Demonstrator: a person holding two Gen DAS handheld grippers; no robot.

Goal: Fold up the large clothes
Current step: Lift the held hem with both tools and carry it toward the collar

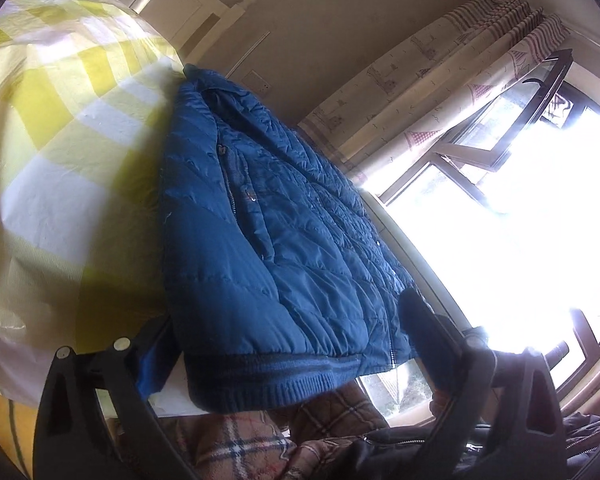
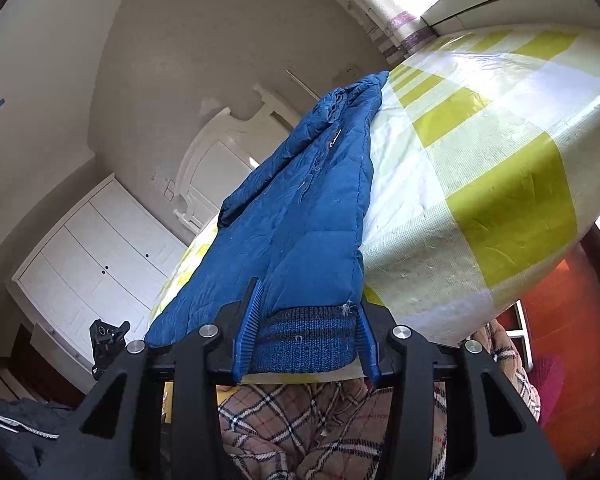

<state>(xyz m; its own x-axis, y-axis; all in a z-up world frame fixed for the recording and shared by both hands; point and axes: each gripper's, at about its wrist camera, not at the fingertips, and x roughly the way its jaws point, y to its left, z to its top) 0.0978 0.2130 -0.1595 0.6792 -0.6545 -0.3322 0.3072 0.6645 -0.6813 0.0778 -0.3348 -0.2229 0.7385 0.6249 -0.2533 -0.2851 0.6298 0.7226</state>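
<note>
A: Start with the right tongs (image 2: 306, 334). What have they got?

B: The knit hem of the blue jacket (image 2: 300, 216). Both blue pads sit against the hem's two ends, so the tongs are partly closed and pinching it.

A: And the left tongs (image 1: 284, 364)?

B: Spread wide, holding nothing. The jacket's (image 1: 268, 216) hem lies between the fingers, but the pads stand off from it; the right-hand finger (image 1: 424, 332) is just beside the zip edge.

A: Where does the jacket lie?

B: Flat on the bed (image 2: 480, 184), over the yellow-and-white checked sheet, its hem at the near edge and hanging a little over, its collar at the far end.

A: Anything near the jacket?

B: Below the hem, plaid cloth (image 2: 300, 420); whether that is clothing on the person, I cannot tell. Beyond the collar, a white headboard (image 2: 228, 148) and white cupboards (image 2: 96, 256). To the jacket's other side, a curtain (image 1: 440, 92) and a bright window (image 1: 520, 208).
</note>
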